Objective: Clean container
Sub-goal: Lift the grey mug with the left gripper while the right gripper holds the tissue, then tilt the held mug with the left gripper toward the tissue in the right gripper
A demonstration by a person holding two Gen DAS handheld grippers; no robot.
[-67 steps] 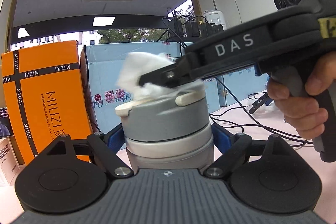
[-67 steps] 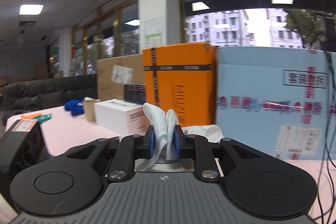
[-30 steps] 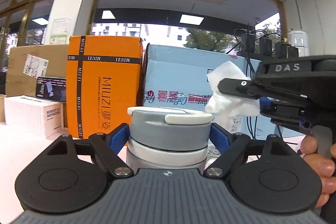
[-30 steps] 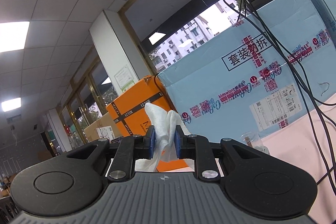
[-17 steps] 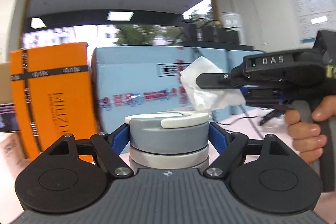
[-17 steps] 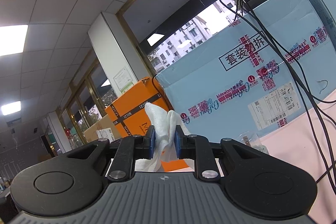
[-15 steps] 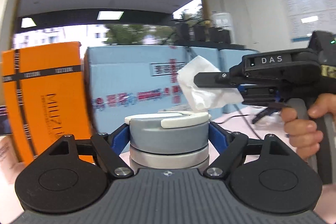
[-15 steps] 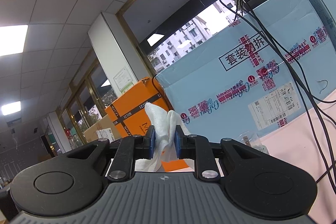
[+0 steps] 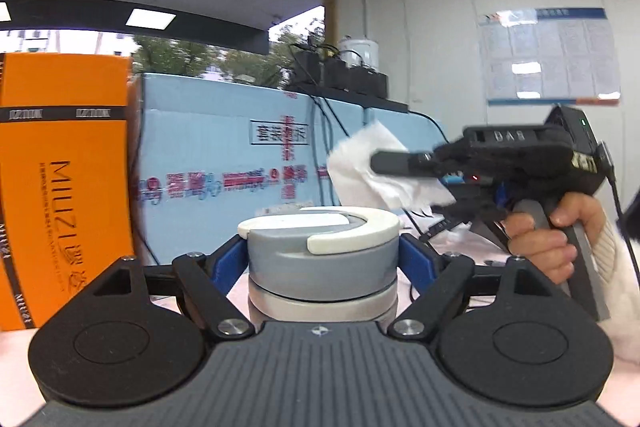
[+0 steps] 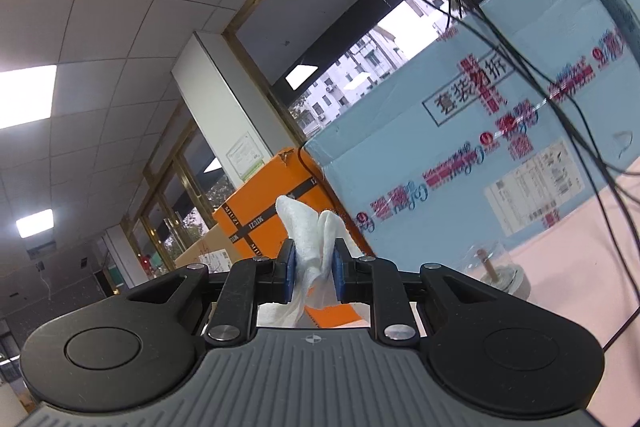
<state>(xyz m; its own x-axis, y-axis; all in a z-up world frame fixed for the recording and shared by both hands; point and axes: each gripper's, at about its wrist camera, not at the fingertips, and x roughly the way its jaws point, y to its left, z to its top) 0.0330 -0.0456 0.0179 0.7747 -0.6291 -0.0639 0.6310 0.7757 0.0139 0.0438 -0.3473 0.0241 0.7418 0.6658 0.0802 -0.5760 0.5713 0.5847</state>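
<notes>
My left gripper is shut on a grey round container with a white lid rim, held upright between the blue pads. My right gripper is shut on a crumpled white tissue. In the left wrist view the right gripper hangs up and to the right of the container, apart from it, with the tissue in its jaws and a hand on its handle.
An orange MIUZI box and a light blue carton stand behind on the pinkish table. Black cables hang over the carton. A small clear jar sits on the table at right.
The right gripper with the tissue has lifted off the container's top and drawn away to the right. The left gripper has swung the container's view rightward; both grips are unchanged.
</notes>
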